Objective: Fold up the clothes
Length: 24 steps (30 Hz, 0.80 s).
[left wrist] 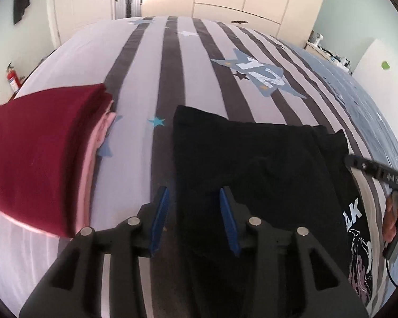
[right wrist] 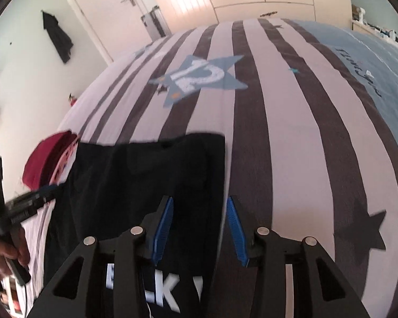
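black tee [left wrist: 252, 164] sits folded right under your tools, left gripper [left wrist: 193, 220] spread over its left edge, right gripper [right wrist: 199, 225] spread over its right edge, neither pinching cloth, folded edge lying crosswise ahead of both, burgundy pile [left wrist: 37, 153] further left.

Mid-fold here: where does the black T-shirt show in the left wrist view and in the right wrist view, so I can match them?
Left wrist view: the black T-shirt fills centre to lower right, running under the left tool.
Right wrist view: it lies left of centre, its right edge between the right tool's fingers.
Shared landmark: the blue star printed with 12 on the striped bedspread.
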Tool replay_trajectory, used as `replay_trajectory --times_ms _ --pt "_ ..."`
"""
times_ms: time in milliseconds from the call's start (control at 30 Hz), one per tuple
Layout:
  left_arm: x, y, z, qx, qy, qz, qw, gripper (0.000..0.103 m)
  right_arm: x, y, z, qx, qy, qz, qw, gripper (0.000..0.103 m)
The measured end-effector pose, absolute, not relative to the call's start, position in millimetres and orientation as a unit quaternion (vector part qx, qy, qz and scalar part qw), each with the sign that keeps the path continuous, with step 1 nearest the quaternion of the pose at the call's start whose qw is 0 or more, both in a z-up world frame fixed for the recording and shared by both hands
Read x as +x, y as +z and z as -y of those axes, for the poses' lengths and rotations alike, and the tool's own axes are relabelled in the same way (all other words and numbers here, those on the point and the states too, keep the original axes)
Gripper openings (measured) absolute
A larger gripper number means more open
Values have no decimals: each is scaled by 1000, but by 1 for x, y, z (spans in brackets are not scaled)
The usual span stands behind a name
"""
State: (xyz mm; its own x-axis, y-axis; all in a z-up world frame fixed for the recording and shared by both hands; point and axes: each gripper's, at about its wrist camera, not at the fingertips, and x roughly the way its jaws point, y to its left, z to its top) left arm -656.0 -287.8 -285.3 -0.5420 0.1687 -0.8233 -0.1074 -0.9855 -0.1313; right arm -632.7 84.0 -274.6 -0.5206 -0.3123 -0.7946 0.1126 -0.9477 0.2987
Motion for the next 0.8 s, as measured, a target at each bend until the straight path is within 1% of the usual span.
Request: replay_trajectory --times_ms 67,100,133,233,333,400,500,567,633,700,800 --pt "-661 -289 282 -473 877 19 85 35 -642 -275 -80 472 -867 105 122 38" --pt "-664 -292 279 -474 876 7 87 27 -647 -276 -77 474 -866 102 121 38" --pt "-666 -295 276 -476 875 -3 87 26 -653 -278 -73 479 -865 95 119 38" --pt "-672 -299 275 -480 874 -11 79 26 -667 -288 -67 496 -860 72 97 34" --pt "-677 -295 283 -477 876 18 64 27 -669 -294 -70 498 -861 57 83 33" --pt "-680 -293 290 -477 877 39 46 27 -665 -295 -75 496 -862 66 83 33" --pt "-684 -293 303 -477 877 59 17 27 -659 -293 -89 485 -864 102 88 33" --pt "-682 -282 308 -463 884 70 15 27 -660 -291 -94 479 -865 117 94 33" --pt "-677 -266 303 -439 895 71 33 27 -663 -288 -91 476 -866 112 99 33" --pt "-673 -253 287 -427 899 67 70 27 -665 -279 -81 461 -876 88 106 33" --pt "-679 -252 252 -442 882 72 145 27 -674 -275 -70 456 -880 71 110 33"
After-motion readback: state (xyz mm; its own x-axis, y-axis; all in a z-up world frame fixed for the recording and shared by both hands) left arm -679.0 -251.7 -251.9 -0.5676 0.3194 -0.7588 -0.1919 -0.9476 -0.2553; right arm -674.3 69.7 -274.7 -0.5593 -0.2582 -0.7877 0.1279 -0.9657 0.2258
